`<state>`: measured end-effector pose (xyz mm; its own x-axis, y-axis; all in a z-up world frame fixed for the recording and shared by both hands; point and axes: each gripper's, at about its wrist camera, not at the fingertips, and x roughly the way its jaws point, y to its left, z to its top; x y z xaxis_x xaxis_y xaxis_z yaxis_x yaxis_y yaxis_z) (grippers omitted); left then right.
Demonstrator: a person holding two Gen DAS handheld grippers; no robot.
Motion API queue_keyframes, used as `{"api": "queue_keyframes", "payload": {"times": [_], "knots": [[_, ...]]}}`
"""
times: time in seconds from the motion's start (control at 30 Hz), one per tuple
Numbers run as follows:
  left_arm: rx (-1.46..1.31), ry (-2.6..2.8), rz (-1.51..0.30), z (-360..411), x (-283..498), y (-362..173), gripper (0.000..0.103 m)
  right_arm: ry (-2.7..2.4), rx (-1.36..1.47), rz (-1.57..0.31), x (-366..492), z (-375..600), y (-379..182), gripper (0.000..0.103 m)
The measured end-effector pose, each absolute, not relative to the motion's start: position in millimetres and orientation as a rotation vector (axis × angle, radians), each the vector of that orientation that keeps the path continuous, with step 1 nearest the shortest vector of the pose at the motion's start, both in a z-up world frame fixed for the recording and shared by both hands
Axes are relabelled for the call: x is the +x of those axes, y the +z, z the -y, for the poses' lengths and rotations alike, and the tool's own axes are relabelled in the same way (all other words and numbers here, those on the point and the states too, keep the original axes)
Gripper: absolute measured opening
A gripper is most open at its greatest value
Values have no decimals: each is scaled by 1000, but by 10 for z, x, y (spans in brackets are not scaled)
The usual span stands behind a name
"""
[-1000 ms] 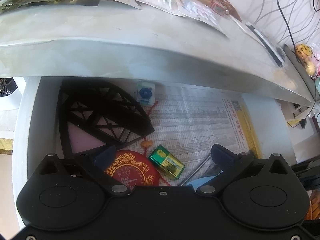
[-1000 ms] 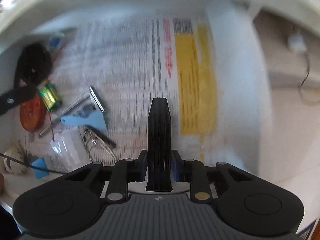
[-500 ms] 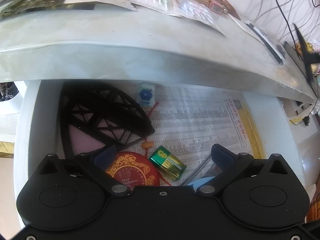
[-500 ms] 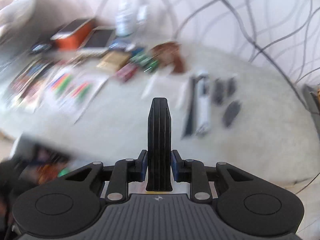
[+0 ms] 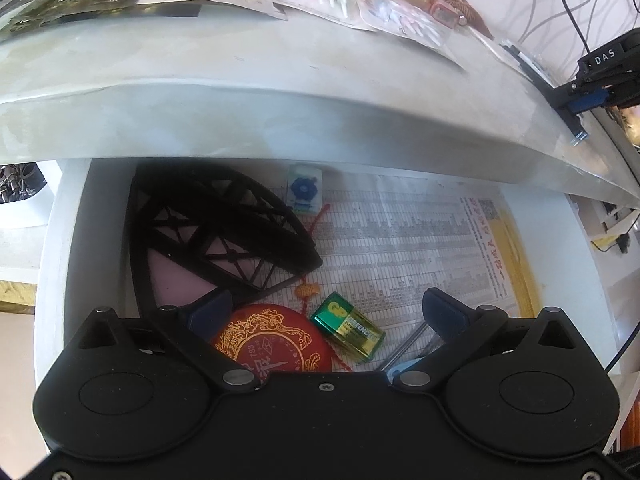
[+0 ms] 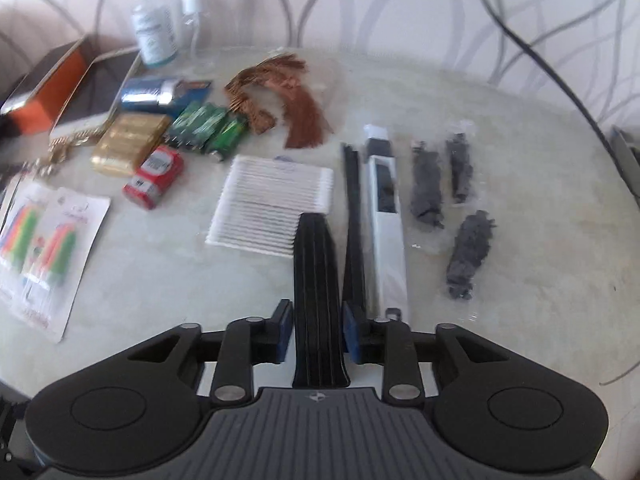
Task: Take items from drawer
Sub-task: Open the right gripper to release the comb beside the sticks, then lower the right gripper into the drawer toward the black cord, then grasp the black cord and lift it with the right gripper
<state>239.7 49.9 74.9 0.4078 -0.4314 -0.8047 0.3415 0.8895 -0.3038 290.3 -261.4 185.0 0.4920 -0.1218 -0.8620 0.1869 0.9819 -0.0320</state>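
1. Over the table [image 6: 520, 128], the right gripper [image 6: 318, 334] has its fingers clenched on a black ribbed piece [image 6: 318, 280], which sticks out toward 12 o'clock above the tabletop.
2. By my reading, the step in hand is carrying this piece across to set it among the things already laid out: a pack of cotton swabs [image 6: 272, 204] at 11 o'clock of the piece, a long white case [image 6: 386, 216] at 1 o'clock, and bagged dark bundles [image 6: 468, 252] farther toward 2 o'clock.
3. The next move calls for a bare patch of table; the space toward 9 o'clock of the piece, between the swabs and the candle cards [image 6: 44, 240], looks free, then lowering and letting go.
4. The left gripper [image 5: 324, 312] hangs over the open drawer [image 5: 60, 248], fingers spread wide and holding nothing.
5. Items lying in the drawer: a green battery [image 5: 348, 330] and a red round charm [image 5: 272, 344] between the fingers, a black lattice frame [image 5: 216, 232] at 10 o'clock, a small blue-and-white packet [image 5: 304, 192] at 12 o'clock, all on a printed sheet [image 5: 400, 248].
6. Only the left wrist view shows the drawer's contents, and the right gripper as a dark shape at the table's far edge; only the right wrist view shows the held piece and the full spread on the table.
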Motion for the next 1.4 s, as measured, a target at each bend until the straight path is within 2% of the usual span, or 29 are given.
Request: {"api": "queue_keyframes", "payload": {"times": [0.1,0.23,0.4,0.5,0.53,0.63,0.77,0.83,0.9,0.93,1.0,1.23,1.4], "knots": [[-99,-497,-1049,-498,2404,741,103,-198,62,-1004,2748,2546,1888,47],[-105,-509,-1052,-504,2408,742,103,-79,79,-949,2381,2338,2000,49],[-108,-523,-1056,-497,2407,740,103,147,4,-1247,1917,1895,1636,53],[-113,-529,-1059,-494,2410,738,103,104,143,-1476,1763,1876,1161,48],[-117,-531,-1059,-498,2411,738,103,115,90,-1516,1744,1829,1047,38],[-114,-530,-1054,-501,2406,743,103,263,-300,-1535,1721,1575,843,39],[-107,-521,-1048,-502,2399,751,103,678,-946,-1449,1554,1320,654,40],[-109,-517,-1047,-506,2401,753,103,822,-1150,-1485,1518,1307,502,40],[-113,-511,-1044,-514,2401,757,103,931,-1161,-1631,1595,1319,347,24],[-114,-509,-1044,-519,2402,758,103,975,-1136,-1697,1636,1323,286,22],[-115,-506,-1047,-525,2409,754,103,1052,-1097,-1794,1691,1327,190,22],[-114,-515,-1073,-505,2445,714,103,1196,-1119,-1798,1608,1312,110,22],[-116,-519,-1074,-506,2440,708,103,1238,-1124,-1792,1549,1305,59,10]]}}
